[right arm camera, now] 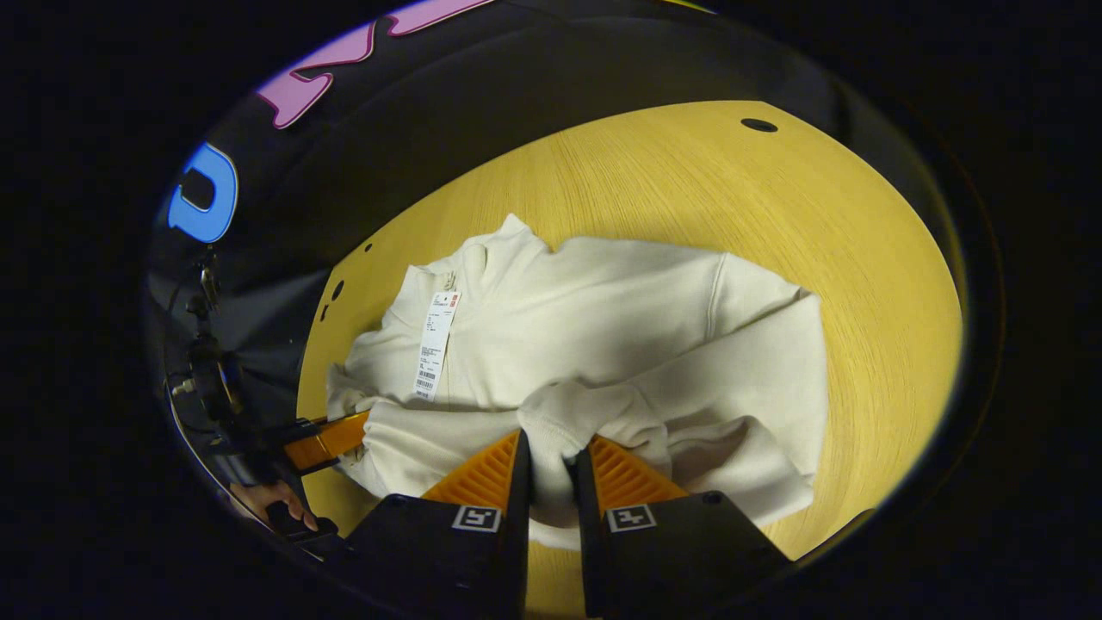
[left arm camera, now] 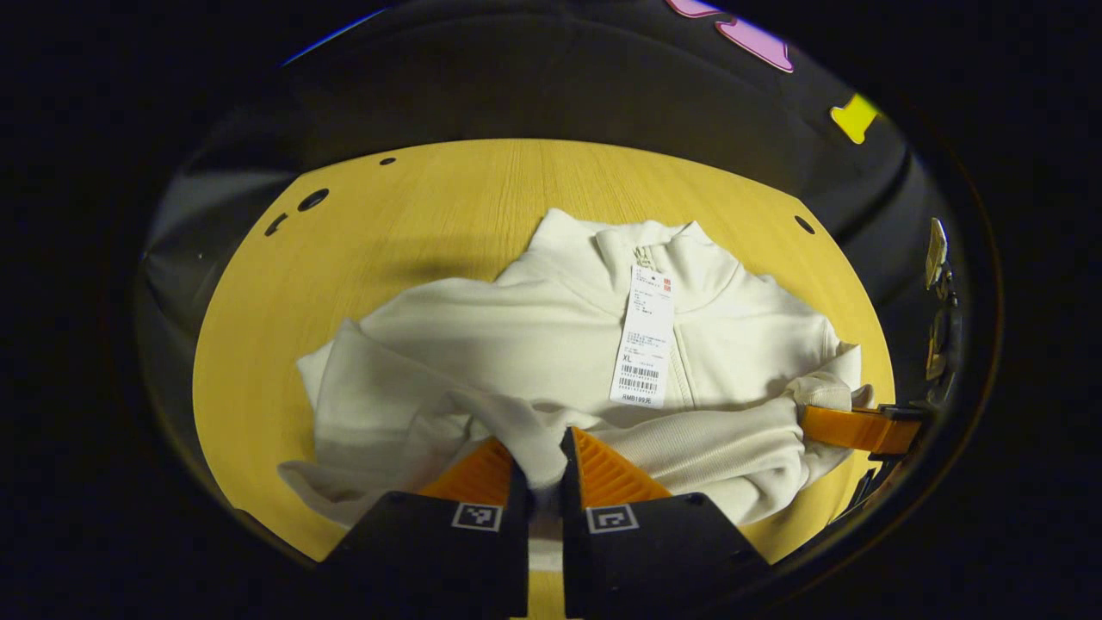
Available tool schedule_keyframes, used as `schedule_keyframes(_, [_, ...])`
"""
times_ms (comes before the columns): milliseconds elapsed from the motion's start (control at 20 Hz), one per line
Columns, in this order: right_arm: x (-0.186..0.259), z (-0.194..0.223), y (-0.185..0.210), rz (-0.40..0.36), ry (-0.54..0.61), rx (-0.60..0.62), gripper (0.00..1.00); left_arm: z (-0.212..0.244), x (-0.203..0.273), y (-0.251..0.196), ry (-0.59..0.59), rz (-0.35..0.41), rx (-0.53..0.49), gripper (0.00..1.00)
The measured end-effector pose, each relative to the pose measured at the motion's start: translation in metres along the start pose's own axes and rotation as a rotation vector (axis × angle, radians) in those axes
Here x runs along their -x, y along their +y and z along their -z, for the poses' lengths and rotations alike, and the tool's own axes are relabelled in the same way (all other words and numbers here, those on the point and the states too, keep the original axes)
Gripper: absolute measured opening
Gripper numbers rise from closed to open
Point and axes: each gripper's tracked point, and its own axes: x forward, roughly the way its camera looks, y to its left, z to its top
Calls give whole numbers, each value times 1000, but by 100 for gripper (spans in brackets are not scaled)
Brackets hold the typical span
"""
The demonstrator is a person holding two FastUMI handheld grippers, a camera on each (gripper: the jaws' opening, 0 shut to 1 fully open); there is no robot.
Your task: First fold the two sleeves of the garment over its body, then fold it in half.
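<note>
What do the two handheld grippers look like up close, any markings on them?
Each gripper, left and right, has a dark blocky body carrying two small square black-and-white code markers, one per side. The fingers are wedge-shaped with ribbed faces.

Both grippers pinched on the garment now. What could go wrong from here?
1. The left gripper and right gripper each pinch a small bunch of the garment; cloth may slip out mid-fold.
2. The sleeves lie rumpled over the body, so halving could lock creases in.
3. The hang tag lies loose on the chest and could get trapped, crumpled, inside the fold.
</note>
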Motion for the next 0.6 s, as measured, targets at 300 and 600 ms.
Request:
schedule_keyframes(300, [0,1,8,33,-34,66,54,0,0,0,-31,45,59,34])
schedule_keyframes(600, [23,2,26,-9,-61,69,99,-9,27,-4,-98,61,67,74])
